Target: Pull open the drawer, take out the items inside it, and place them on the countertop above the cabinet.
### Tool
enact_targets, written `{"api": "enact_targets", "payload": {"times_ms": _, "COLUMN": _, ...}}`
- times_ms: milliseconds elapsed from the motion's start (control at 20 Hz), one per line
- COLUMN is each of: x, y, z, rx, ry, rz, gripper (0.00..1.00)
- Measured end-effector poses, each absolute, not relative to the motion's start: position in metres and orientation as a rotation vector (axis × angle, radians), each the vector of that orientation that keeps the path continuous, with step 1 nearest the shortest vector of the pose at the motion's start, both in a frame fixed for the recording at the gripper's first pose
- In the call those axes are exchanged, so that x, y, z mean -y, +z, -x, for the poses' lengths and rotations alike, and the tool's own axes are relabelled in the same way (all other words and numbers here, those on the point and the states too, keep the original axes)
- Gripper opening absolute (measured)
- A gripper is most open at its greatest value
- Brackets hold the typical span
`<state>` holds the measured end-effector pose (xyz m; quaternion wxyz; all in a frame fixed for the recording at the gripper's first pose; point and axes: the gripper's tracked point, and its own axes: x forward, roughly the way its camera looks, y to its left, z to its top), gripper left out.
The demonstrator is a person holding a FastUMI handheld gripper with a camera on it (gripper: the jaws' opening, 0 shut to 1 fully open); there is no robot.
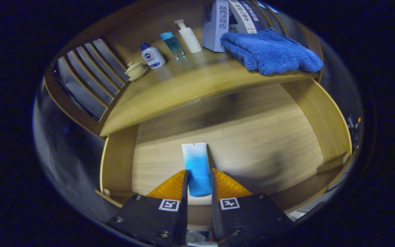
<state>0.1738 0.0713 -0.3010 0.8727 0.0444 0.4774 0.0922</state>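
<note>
the drawer (245, 137) is pulled open, a shallow box of light wood with a pale grained floor and raised side walls to left and right, its back part running under the countertop (183, 89). 1 item shows in it: a blue tube (196, 168), white at the far end and deepening to bright blue at the near rounded end, pointing away along the drawer floor. the tube sits between the 2 fingers of the gripper (199, 178), which close on its near half from both sides. the countertop is a light wooden slab above the drawer
</note>
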Motion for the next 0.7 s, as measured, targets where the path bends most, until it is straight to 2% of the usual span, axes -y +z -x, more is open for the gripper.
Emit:
{"api": "enact_targets", "payload": {"times_ms": 350, "x": -0.088, "y": -0.223, "z": -0.168, "rx": -0.793, "ry": 0.281, "rz": -0.144, "gripper": 0.28}}
{"api": "enact_targets", "payload": {"times_ms": 550, "x": -0.1, "y": -0.189, "z": -0.207, "rx": -0.612, "ry": 0.254, "rz": -0.07, "gripper": 0.28}}
{"api": "enact_targets", "payload": {"times_ms": 700, "x": -0.116, "y": -0.2, "z": -0.248, "rx": -0.523, "ry": 0.207, "rz": -0.01, "gripper": 0.28}}
